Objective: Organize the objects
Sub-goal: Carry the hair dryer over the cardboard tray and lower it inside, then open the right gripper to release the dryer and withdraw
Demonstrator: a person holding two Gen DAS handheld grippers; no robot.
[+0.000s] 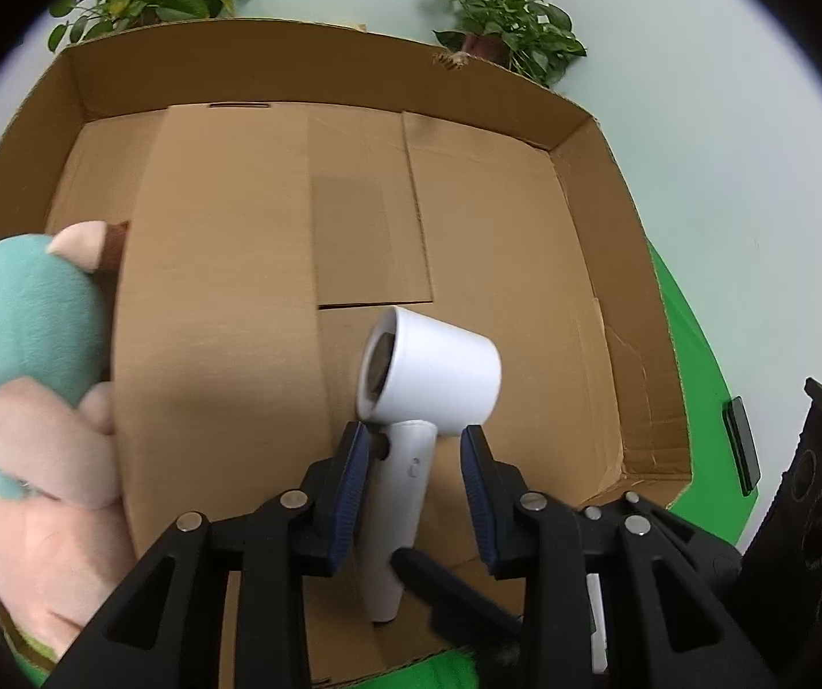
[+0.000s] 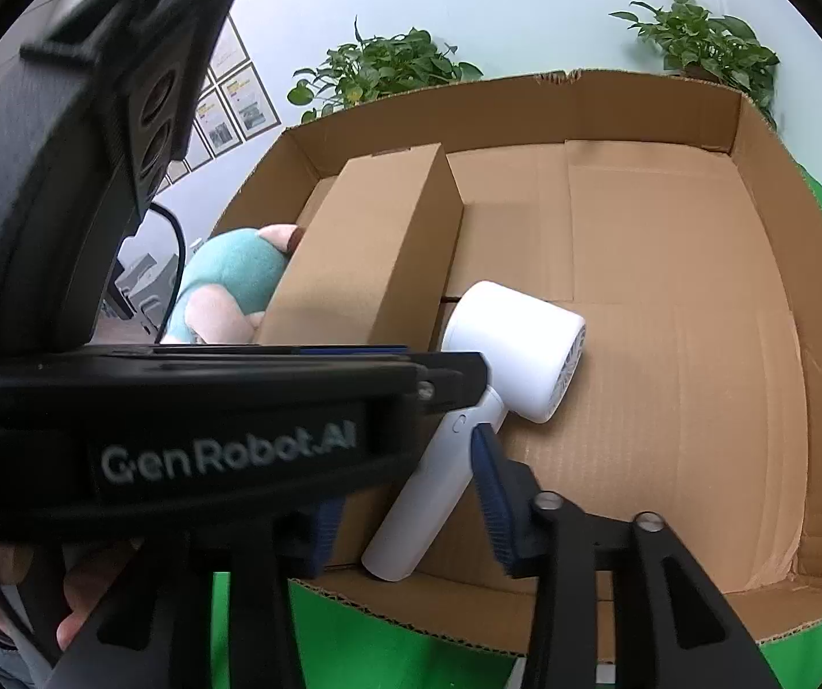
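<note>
A white hair dryer [image 1: 411, 396] lies in a large open cardboard box [image 1: 600, 264], handle toward me. My left gripper [image 1: 413, 448] is open, its blue-padded fingers [image 1: 353, 471] on either side of the handle with gaps. A closed brown carton [image 1: 221, 356] lies in the box to its left, and a teal and pink plush toy [image 1: 26, 356] beyond that. In the right wrist view the dryer [image 2: 502, 356] lies beside the carton [image 2: 365, 252] and plush [image 2: 227, 281]. My right gripper [image 2: 411, 494] is open near the handle, its left finger hidden behind the left gripper's body [image 2: 181, 402].
The box sits on a green surface [image 1: 692, 356]. Two potted plants [image 1: 502, 17] stand behind it against a pale wall. The right half of the box floor [image 2: 669, 298] is bare cardboard. Framed papers [image 2: 232, 103] hang on the far wall.
</note>
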